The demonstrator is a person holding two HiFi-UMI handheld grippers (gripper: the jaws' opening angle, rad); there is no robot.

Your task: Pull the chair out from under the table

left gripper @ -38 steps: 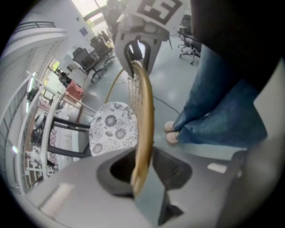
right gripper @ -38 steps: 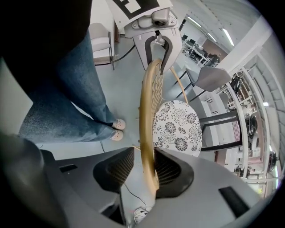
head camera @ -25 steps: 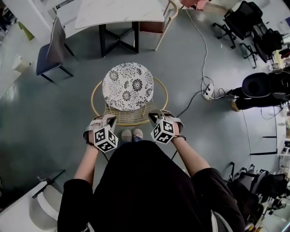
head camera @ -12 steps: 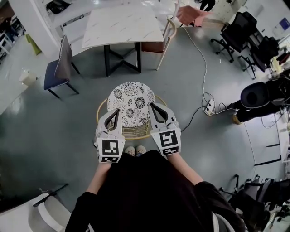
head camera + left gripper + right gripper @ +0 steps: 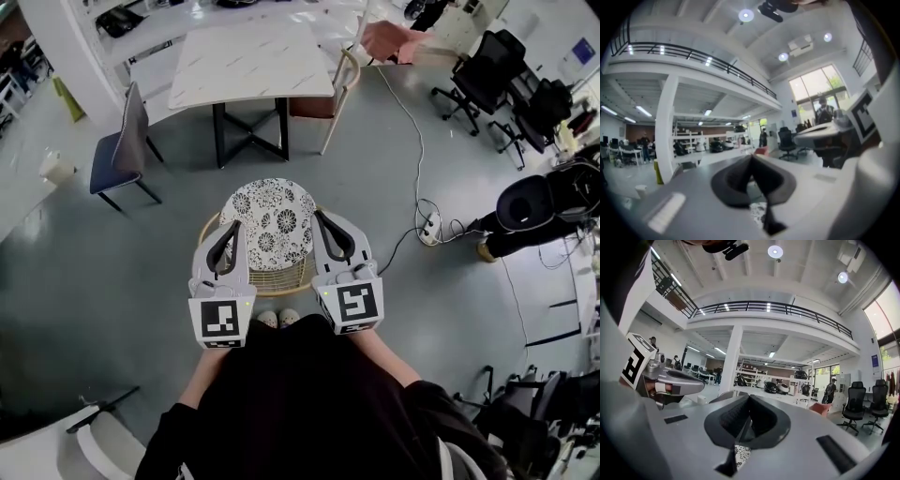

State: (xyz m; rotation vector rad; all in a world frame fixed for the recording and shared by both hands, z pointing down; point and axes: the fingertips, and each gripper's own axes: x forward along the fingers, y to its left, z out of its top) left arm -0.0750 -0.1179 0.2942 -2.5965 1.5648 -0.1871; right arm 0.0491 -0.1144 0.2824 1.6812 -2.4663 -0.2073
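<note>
The chair (image 5: 272, 223), with a round black-and-white patterned seat and a gold wire frame, stands on the open floor a short way in front of the white table (image 5: 248, 56). My left gripper (image 5: 242, 225) and right gripper (image 5: 317, 216) are held up side by side above the chair, pointing level and away from me. Both are shut with nothing between the pads. In the left gripper view the left gripper (image 5: 751, 157) has its jaws meeting at the tip. The right gripper (image 5: 749, 397) looks the same. A bit of the patterned seat (image 5: 739, 453) shows below the jaws.
A blue chair (image 5: 122, 145) stands left of the table and a wooden chair (image 5: 337, 80) at its right end. A cable and power strip (image 5: 429, 230) lie on the floor to the right. Office chairs (image 5: 487, 70) and a seated person (image 5: 530, 202) are further right.
Both grippers have risen from the chair's back rim and turned from pointing down to pointing level. The chair has not moved.
</note>
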